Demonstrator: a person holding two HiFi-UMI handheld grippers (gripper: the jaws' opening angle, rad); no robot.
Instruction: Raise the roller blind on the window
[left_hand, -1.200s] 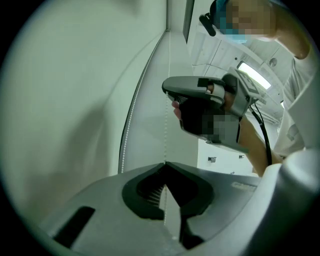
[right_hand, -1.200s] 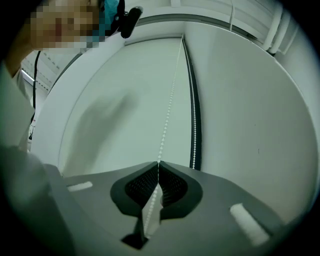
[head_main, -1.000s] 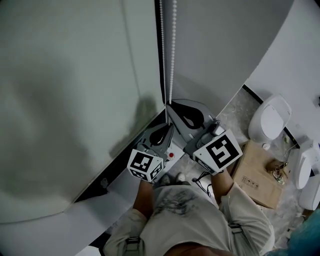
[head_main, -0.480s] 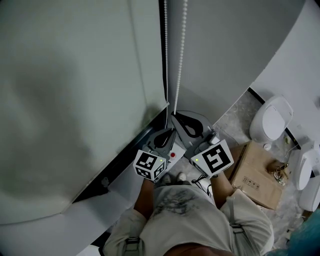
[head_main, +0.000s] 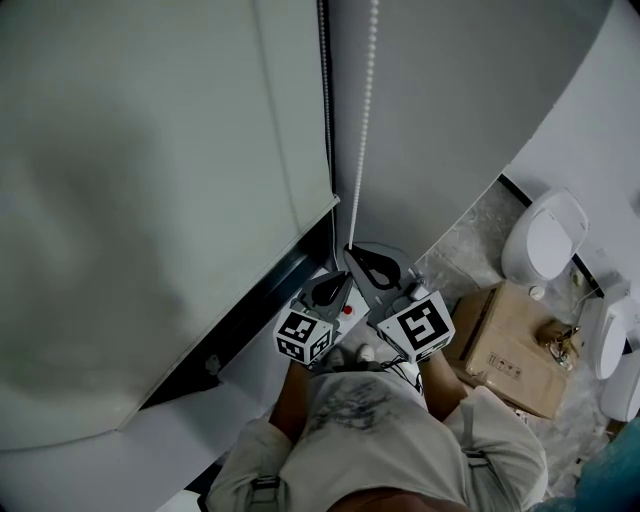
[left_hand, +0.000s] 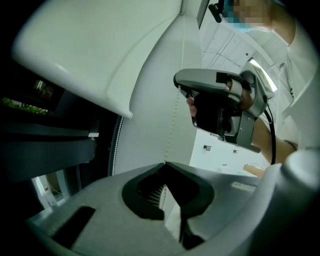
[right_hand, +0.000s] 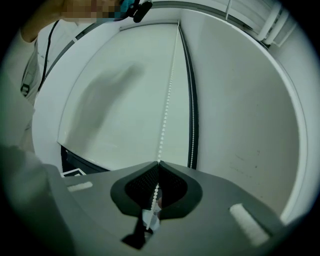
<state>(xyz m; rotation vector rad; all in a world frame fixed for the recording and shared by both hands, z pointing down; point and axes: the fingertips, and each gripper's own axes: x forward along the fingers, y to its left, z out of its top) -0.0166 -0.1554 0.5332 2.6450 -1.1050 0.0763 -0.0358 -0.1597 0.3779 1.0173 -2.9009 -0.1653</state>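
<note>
The white roller blind (head_main: 150, 200) covers the window at left; its bottom rail slants down to the left above a dark strip of window frame (head_main: 262, 295). A white bead chain (head_main: 366, 110) hangs beside it. My right gripper (head_main: 350, 248) is shut on this chain, which runs straight up from its tip in the right gripper view (right_hand: 167, 105). My left gripper (head_main: 343, 277) sits just below and left of the right one, jaws shut, with the chain (left_hand: 173, 125) running up from its tip (left_hand: 165, 164) towards the right gripper (left_hand: 181, 86).
A second chain strand (head_main: 325, 100) hangs along the blind's edge. A grey wall (head_main: 450, 100) stands to the right of the chain. On the floor at right lie a cardboard box (head_main: 510, 345) and white toilet bowls (head_main: 540, 235). The person's torso (head_main: 360, 430) fills the bottom.
My right gripper has come down and towards the person with the chain in it. The left gripper has dropped a little. The blind's lower corner sits slightly higher in the view.
</note>
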